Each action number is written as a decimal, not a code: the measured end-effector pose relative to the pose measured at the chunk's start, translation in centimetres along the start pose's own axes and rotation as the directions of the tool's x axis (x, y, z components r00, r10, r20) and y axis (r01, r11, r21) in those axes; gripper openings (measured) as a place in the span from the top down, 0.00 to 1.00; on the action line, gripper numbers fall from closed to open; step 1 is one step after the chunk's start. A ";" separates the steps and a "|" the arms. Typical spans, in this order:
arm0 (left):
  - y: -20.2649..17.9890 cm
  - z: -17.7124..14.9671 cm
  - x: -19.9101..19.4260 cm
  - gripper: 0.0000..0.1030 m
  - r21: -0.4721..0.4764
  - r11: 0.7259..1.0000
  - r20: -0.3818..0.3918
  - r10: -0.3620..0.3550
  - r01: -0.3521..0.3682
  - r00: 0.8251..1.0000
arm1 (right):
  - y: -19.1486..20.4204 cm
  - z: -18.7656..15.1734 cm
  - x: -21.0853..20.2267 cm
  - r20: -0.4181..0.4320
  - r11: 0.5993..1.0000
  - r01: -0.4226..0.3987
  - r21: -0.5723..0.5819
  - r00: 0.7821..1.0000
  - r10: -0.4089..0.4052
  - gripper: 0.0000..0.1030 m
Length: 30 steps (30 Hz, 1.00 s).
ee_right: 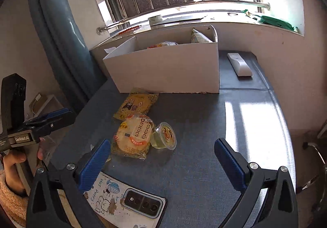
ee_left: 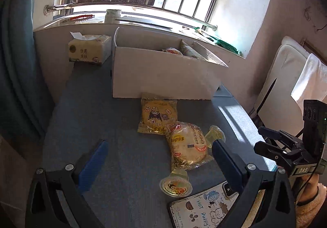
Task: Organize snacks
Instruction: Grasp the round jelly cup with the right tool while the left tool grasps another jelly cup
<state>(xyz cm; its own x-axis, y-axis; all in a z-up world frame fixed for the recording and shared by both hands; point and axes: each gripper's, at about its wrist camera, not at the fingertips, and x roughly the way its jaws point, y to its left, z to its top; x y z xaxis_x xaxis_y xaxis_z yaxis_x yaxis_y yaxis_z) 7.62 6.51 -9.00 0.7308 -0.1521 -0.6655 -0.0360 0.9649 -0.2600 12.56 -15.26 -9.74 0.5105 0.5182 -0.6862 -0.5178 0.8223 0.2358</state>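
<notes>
Left tongs: held wide open, nothing gripped, at the lower edge of the left wrist view.
Right tongs: spread wide, empty, low in the right wrist view.
Snacks: a yellow cartoon packet lies mid-frame against the white box; a packet printed "Lay's" overlaps it; two jelly cups are seen beside it on the grey table.
Box: more packets are seen inside.
Phone case: "HOT PUPPY" is read, lower right.
Tissue pack: Chinese print, upper left.

Wide-spread right tongs above snack packets, empty.
</notes>
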 end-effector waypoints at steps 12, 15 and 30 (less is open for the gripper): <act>-1.4 -2.7 0.2 0.00 0.053 0.998 -0.059 -0.026 0.029 0.998 | 0.6 -1.5 2.4 -0.059 0.989 0.006 -0.146 0.998 -0.015 0.00; -1.4 -2.7 0.2 0.00 0.056 0.998 -0.064 -0.034 0.038 0.997 | 0.7 -0.6 4.0 -0.086 0.978 0.003 -0.209 0.996 -0.021 0.00; -1.4 -3.6 1.6 0.00 0.086 0.996 -0.121 -0.028 0.038 0.992 | 0.3 2.4 11.7 -0.292 0.857 -0.240 -0.455 0.950 0.112 0.00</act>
<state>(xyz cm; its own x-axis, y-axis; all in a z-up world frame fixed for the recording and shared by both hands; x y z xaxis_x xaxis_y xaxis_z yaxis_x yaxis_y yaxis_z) 6.35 4.10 -12.20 0.6439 -0.2033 -0.7376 0.0504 0.9732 -0.2243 20.07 -8.38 -16.07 0.2268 0.5154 -0.8264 -0.8790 0.4737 0.0542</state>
